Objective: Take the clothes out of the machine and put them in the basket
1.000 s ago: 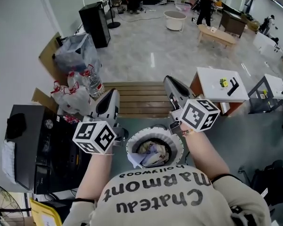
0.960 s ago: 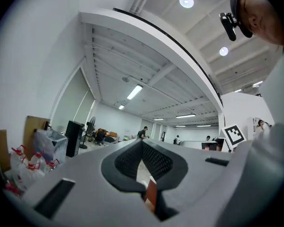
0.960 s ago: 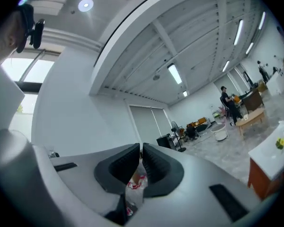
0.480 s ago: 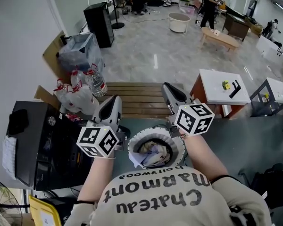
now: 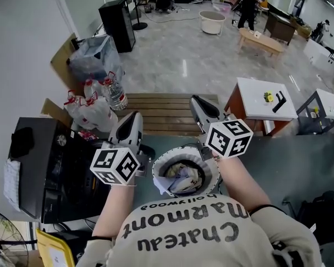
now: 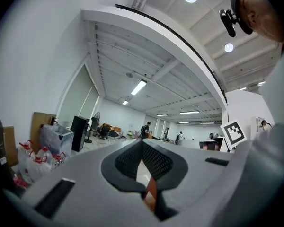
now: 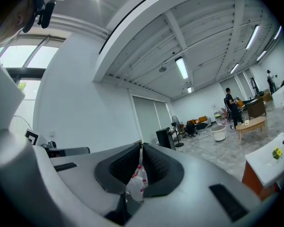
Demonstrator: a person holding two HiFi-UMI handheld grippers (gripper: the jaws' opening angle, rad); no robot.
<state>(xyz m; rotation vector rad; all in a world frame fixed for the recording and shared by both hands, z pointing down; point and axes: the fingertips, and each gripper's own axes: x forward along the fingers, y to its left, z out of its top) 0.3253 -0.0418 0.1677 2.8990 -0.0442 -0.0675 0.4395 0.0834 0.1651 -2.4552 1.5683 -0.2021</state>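
A white round basket (image 5: 212, 172) stands on the floor right below me, with crumpled light-coloured clothes (image 5: 181, 177) inside it. My left gripper (image 5: 134, 115) is held level just left of the basket, and its jaws are shut with nothing in them. My right gripper (image 5: 196, 100) is held level above the basket's right rim, also shut and empty. In the left gripper view the left gripper (image 6: 142, 143) has its pads together. The right gripper view shows the right gripper (image 7: 141, 145) closed too, with only far-off white bags showing through the slit below the pads.
A black box-shaped machine (image 5: 42, 166) sits at the left. Bags of water bottles (image 5: 94, 102) lie beyond it, beside a wooden pallet (image 5: 161, 113). A white-topped table (image 5: 256, 96) stands at the right. People work at the far end of the hall.
Both grippers have sunk a little toward the basket, and the right one has rolled slightly. Both stay shut and empty.
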